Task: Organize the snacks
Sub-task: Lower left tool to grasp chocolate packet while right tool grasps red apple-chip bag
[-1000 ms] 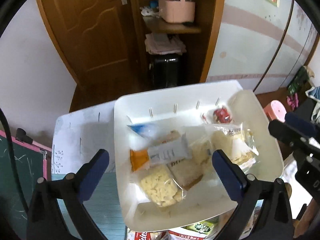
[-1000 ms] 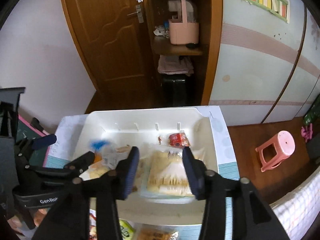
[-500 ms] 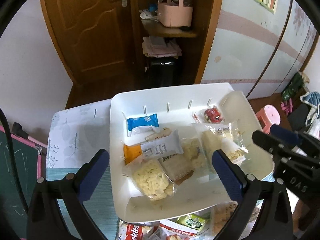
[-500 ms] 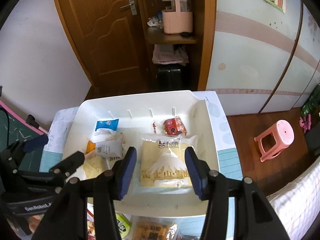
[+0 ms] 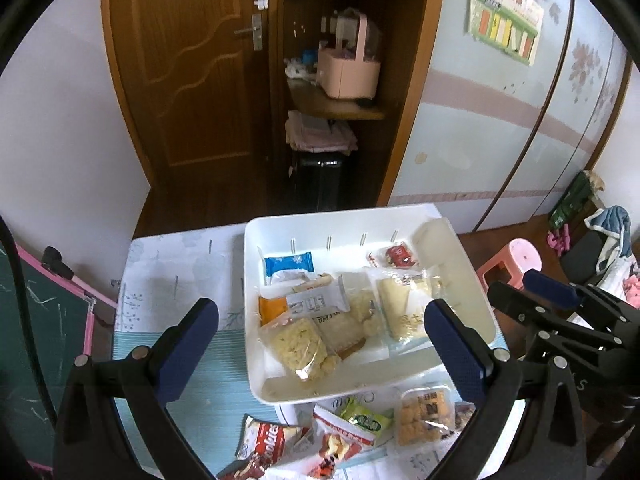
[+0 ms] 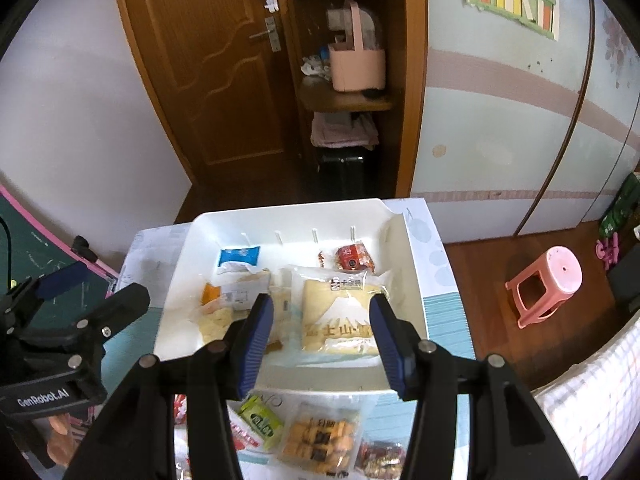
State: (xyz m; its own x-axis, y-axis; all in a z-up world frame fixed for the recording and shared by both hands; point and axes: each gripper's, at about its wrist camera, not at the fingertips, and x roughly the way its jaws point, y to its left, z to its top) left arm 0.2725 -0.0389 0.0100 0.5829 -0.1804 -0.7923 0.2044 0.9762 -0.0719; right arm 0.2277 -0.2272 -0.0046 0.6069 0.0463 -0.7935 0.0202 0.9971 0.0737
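Note:
A white tray (image 5: 256,376) on the table holds several snack packs: a blue pack (image 5: 288,265), a red pack (image 5: 398,255), a grey bar (image 5: 318,302), a rice-cake pack (image 5: 298,344) and a large bread pack (image 6: 340,320). The tray also shows in the right wrist view (image 6: 176,312). My left gripper (image 5: 320,350) is open and empty, held above the tray's near side. My right gripper (image 6: 322,338) is open and empty above the bread pack. Loose snacks lie in front of the tray: a cookies bag (image 5: 268,440), a green pack (image 6: 260,420) and a biscuit pack (image 6: 320,440).
The table (image 5: 176,280) has a patterned cloth and a teal mat (image 5: 208,396). A green chalkboard (image 5: 36,340) stands at the left. A pink stool (image 6: 548,284) stands on the floor at the right. A wooden door and shelf are behind the table.
Both grippers have pulled back and risen from the tray, still open. The loose snacks in front of the tray have come into view.

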